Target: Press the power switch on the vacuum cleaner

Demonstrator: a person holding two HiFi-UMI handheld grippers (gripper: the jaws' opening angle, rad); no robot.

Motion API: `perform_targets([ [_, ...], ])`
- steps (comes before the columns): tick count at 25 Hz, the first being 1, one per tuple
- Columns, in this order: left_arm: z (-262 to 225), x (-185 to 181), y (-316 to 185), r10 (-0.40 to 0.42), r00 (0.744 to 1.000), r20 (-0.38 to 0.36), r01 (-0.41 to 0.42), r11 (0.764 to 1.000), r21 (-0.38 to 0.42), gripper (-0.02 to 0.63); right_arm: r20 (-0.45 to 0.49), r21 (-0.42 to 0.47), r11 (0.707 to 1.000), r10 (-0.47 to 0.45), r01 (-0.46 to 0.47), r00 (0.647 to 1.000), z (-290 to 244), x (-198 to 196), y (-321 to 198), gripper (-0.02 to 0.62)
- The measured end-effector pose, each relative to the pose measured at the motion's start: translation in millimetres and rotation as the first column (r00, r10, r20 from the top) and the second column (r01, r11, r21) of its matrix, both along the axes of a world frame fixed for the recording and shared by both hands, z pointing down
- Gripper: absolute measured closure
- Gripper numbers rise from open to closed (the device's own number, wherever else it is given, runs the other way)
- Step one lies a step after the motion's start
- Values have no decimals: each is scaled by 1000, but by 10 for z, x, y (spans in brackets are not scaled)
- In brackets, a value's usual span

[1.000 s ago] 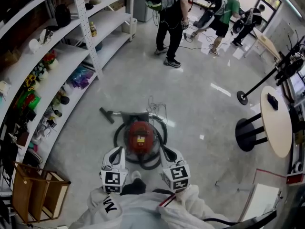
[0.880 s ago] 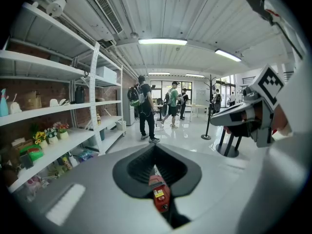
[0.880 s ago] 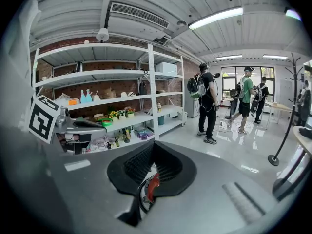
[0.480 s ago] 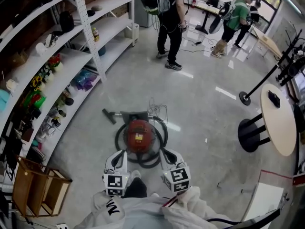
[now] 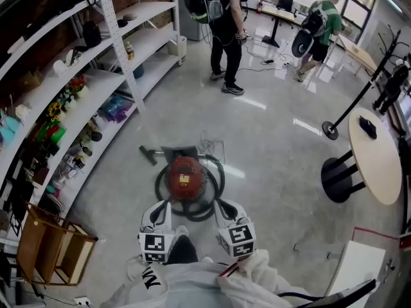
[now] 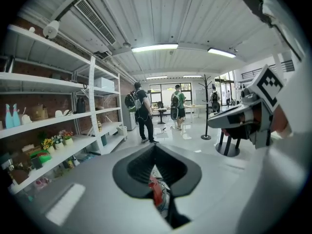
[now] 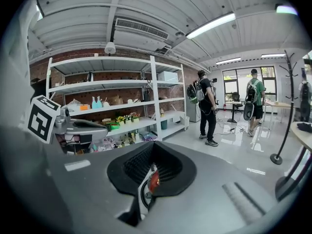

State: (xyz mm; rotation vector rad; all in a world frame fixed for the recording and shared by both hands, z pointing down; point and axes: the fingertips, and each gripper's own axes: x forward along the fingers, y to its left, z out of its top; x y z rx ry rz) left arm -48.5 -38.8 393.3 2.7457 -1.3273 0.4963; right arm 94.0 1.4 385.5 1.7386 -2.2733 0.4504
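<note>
Straight ahead, the red vacuum (image 5: 185, 177) sat on the floor (image 5: 276, 140), low and just beyond the tips of both grippers and centred between them. The left gripper (image 5: 160, 206) flanked its near left side and the right gripper (image 5: 222, 205) its near right, neither touching it. Neither looked clearly nearer. The body was a round canister with no real long axis, ringed by its dark hose (image 5: 217, 186), and its nozzle (image 5: 147, 154) lay beyond it to the far left. A pale label (image 5: 185, 178) showed on the top of the dome. The switch itself could not be made out in any view, so I judged it likely to be on that top face, reached by moving forward and down.

In the left gripper view the jaws stood together, leaving only a thin slit through which a sliver of the red body showed, and nothing was held. The right gripper view showed the same: jaws closed to a slit, red glimpsed through it, nothing gripped. Closed tips seemed suited to pressing.
</note>
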Motion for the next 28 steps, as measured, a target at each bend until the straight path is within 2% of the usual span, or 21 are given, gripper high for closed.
perform_targets([
  [9, -105, 22, 521, -45, 999, -19, 45, 999, 27, 607, -4, 32, 999, -41, 41, 999, -58, -9, 428, 595],
  [15, -187, 100, 739, -31, 999, -14, 31, 999, 43, 607, -2, 35, 999, -33, 33, 999, -120, 50, 610, 595],
  [28, -91, -61, 973, -2, 1000, -4, 2, 1000, 3, 607, 3, 5, 1000, -11, 11, 1000, -28, -139, 898, 595],
])
